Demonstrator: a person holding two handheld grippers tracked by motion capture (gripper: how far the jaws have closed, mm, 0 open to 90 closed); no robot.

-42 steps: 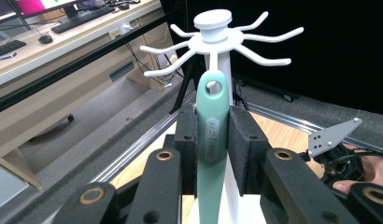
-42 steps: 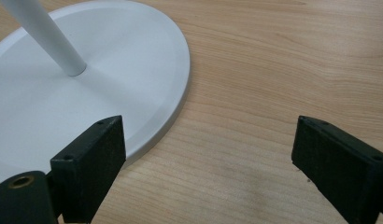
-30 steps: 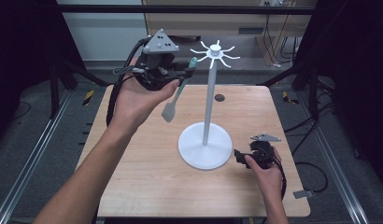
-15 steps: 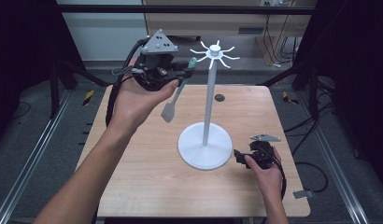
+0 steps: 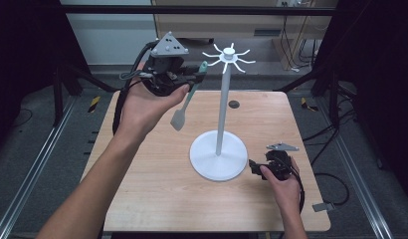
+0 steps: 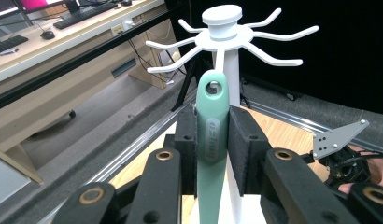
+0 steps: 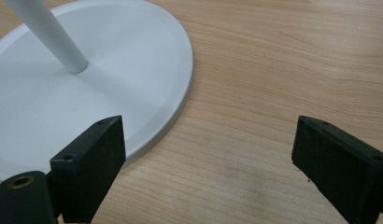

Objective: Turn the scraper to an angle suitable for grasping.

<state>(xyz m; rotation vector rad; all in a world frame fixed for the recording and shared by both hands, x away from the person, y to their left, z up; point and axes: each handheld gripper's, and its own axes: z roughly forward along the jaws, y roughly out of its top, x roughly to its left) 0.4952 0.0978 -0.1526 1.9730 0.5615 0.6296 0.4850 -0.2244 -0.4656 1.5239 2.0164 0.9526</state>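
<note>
A green-handled spatula (image 5: pixel 188 97) hangs blade down from my left gripper (image 5: pixel 192 75), which is shut on its handle and held high over the table's far left. In the left gripper view the handle (image 6: pixel 212 122) sits pinched between the two pads, its hanging hole at the top, just short of the hook arms of the white stand (image 6: pixel 227 32). The stand (image 5: pixel 222 104) rises from a round base (image 5: pixel 217 157) at mid table. My right gripper (image 5: pixel 255 167) rests low beside the base's right edge, open with nothing between its jaws; the base rim (image 7: pixel 178 100) lies by its left jaw.
The wooden table (image 5: pixel 157 194) has bare room in front and to the left. A small dark hole (image 5: pixel 234 104) marks its far side. Metal rails run along both sides on the floor, and a desk with keyboards (image 6: pixel 63 28) stands beyond.
The left gripper with the spatula has edged slightly toward the stand's top. The right gripper has stayed put.
</note>
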